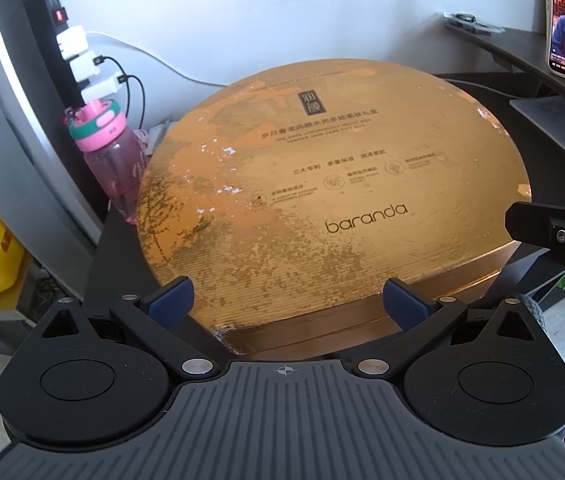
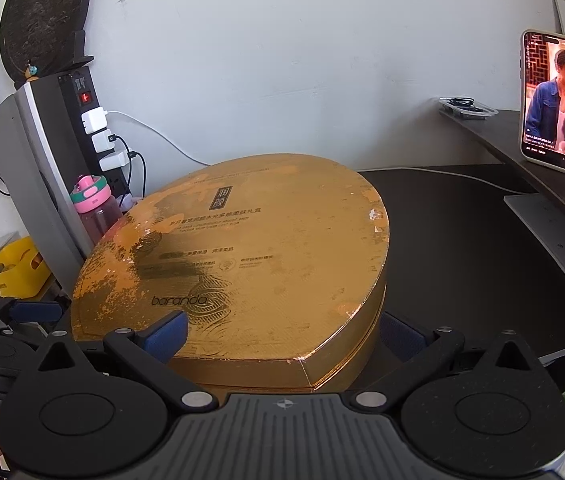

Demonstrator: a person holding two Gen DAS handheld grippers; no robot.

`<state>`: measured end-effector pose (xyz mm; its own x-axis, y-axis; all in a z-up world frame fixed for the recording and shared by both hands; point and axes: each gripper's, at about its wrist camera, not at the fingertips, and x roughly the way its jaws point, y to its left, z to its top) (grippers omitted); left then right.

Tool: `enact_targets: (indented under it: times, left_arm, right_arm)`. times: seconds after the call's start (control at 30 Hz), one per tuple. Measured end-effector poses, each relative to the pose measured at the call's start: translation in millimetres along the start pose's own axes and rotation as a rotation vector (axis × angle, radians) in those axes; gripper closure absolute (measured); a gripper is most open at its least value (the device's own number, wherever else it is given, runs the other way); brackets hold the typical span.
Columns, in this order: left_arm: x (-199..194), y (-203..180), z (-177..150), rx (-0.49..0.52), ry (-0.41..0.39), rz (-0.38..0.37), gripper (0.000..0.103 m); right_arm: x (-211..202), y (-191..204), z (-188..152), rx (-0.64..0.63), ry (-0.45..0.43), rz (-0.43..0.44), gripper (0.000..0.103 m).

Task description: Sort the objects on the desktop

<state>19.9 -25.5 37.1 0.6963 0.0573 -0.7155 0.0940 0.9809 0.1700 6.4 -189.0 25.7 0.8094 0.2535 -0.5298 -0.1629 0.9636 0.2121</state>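
Observation:
A large, worn gold gift box [image 1: 322, 184] with "baranda" printed on its lid lies flat on the dark desk [image 2: 462, 240]. My left gripper [image 1: 288, 300] is open, its blue-padded fingers spread wide just above the lid's near edge. My right gripper [image 2: 284, 336] is open too and straddles the near right corner of the gold box [image 2: 250, 256]. One of its pads is over the lid and the other is beside the side wall, partly hidden. Each gripper shows at the edge of the other's view.
A pink water bottle [image 1: 114, 160] stands left of the box, by a power strip [image 1: 70, 52] with white chargers plugged in. A phone [image 2: 550, 100] playing video leans on the raised shelf to the right. Papers [image 2: 562, 248] lie below it. A yellow crate [image 2: 14, 268] sits at the far left.

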Motion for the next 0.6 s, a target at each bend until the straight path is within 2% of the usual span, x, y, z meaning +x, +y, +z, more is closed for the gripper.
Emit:
enact_targets:
  times: [0.2,0.6]
  left_arm:
    - [-0.3,2.1,-0.7,-0.012,0.0,-0.007,0.0]
    - [-5.4,5.6,-0.6,-0.038,-0.039,-0.066,0.0]
  right_arm:
    - [1.0,1.1,-0.3,-0.001,0.003,0.004,0.0]
    - [2.1,-0.3,-0.7,0.006,0.004,0.006,0.0]
